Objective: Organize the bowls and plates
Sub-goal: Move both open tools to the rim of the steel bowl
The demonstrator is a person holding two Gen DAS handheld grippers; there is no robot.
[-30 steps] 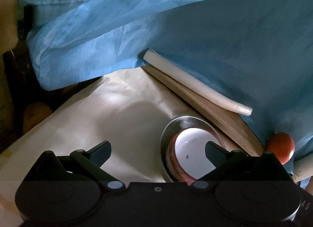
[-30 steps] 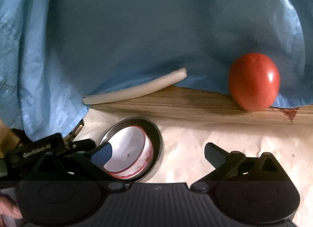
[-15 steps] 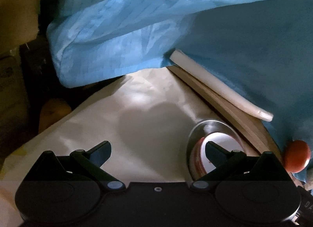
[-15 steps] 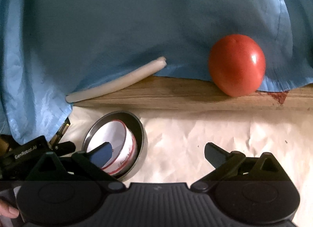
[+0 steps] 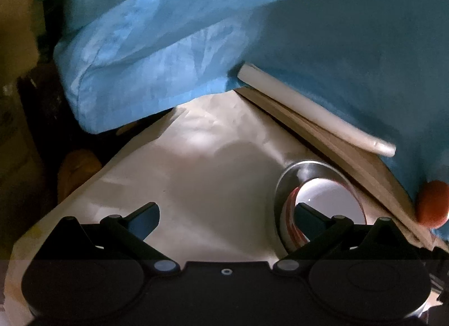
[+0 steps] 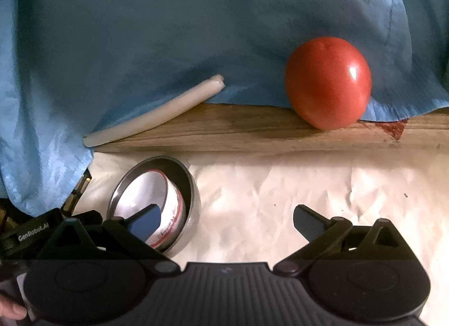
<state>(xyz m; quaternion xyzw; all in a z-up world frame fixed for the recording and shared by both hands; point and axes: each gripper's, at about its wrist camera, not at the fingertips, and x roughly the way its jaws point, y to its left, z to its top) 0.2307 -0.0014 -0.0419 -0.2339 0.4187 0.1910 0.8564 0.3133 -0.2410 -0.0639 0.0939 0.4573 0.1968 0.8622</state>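
A steel bowl (image 5: 291,177) (image 6: 190,185) rests on pale paper and holds a white bowl with a red rim (image 5: 328,199) (image 6: 146,191) nested inside it. My left gripper (image 5: 226,218) is open above the paper, and its right finger stands in front of the nested bowls. My right gripper (image 6: 227,220) is open too, its left finger overlapping the bowls and nothing between its fingers. A white plate (image 5: 308,112) (image 6: 157,115) lies on a wooden board, partly hidden under blue cloth.
A red tomato (image 6: 328,81) (image 5: 432,202) sits on the wooden board (image 6: 252,129) against the blue cloth (image 6: 168,31). Pale paper (image 6: 308,185) covers the table. The left gripper's body (image 6: 31,233) and a fingertip show at the right wrist view's lower left.
The left gripper swung left, so the bowls slid to the right of its view. The right gripper shifted right and closer; the bowls and tomato drifted left in its view. Both stayed open.
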